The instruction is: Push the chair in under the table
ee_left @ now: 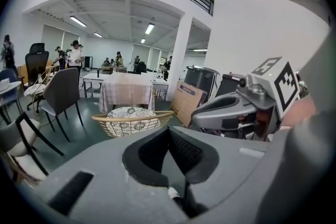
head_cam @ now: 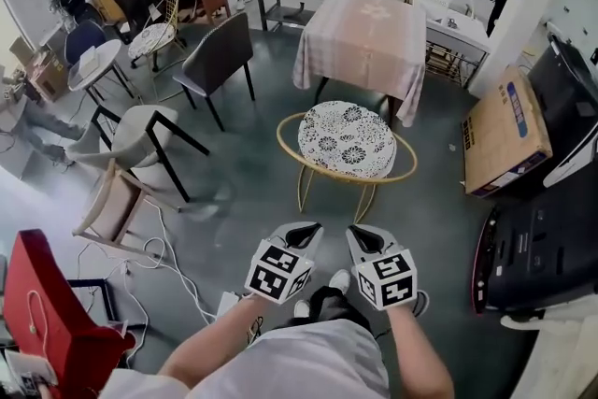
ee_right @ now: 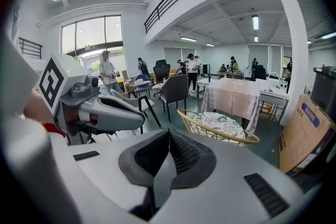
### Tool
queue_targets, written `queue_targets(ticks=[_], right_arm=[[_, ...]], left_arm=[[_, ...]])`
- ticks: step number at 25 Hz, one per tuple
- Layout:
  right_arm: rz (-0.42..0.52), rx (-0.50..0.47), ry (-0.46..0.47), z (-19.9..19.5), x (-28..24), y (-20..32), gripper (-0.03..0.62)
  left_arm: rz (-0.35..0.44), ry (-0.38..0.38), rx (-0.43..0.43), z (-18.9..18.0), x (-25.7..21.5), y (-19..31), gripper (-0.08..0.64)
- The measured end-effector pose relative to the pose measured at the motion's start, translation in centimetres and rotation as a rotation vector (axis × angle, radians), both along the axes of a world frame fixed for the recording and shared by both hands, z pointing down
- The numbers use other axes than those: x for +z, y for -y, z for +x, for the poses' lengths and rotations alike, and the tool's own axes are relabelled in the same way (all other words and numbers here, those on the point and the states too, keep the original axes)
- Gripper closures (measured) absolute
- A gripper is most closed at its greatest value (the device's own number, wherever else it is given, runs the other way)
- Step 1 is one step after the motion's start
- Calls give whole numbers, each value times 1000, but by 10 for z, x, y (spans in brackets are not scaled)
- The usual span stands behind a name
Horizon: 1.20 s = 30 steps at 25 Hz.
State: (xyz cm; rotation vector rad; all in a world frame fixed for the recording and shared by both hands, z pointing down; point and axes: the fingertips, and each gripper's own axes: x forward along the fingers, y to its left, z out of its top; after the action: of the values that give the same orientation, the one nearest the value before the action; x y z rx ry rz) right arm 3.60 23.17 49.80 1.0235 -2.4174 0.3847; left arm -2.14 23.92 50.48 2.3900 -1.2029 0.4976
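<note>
My left gripper (ee_left: pixel 168 131) has its jaws pressed together with nothing between them, and my right gripper (ee_right: pixel 168 134) is the same, pads meeting and empty. I hold the two side by side, close but apart, pointing down and forward over the dark floor (head_cam: pixel 243 192). Each carries its cube of black-and-white square markers, patterns only, no letters.

Just beyond the tips stands the chair (head_cam: pixel 347 139), a round one with a golden wire rim and a black-and-white flowered cushion. Neither gripper touches it. It sits on the near side of the table (head_cam: pixel 364 33), which is draped in a pale checked cloth. The seat is out in the open, its far edge near the hanging hem.

To the right a cardboard box (head_cam: pixel 505 131) leans on dark cases. Its blue print is too small for me to read.
</note>
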Motion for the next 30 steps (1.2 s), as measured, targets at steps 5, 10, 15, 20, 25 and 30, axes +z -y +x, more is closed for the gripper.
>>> queue_targets(ticks=[5, 10, 15, 20, 25, 30], right_arm=[[29, -10, -94, 5, 16, 34, 588], [43, -47, -181, 4, 30, 71, 586], [71, -114, -283, 7, 47, 106, 586], [72, -192, -372, 9, 72, 134, 586], [86, -334, -484, 11, 97, 151, 548], [122, -471, -605, 10, 121, 158, 496]], left_arm=[[30, 73, 44, -9, 6, 39, 557], [38, 143, 111, -15, 21, 82, 557], [33, 236, 186, -13, 39, 119, 555], [-41, 368, 306, -15, 76, 144, 451], [-35, 532, 445, -18, 106, 162, 397], [13, 692, 561, -26, 124, 180, 390]])
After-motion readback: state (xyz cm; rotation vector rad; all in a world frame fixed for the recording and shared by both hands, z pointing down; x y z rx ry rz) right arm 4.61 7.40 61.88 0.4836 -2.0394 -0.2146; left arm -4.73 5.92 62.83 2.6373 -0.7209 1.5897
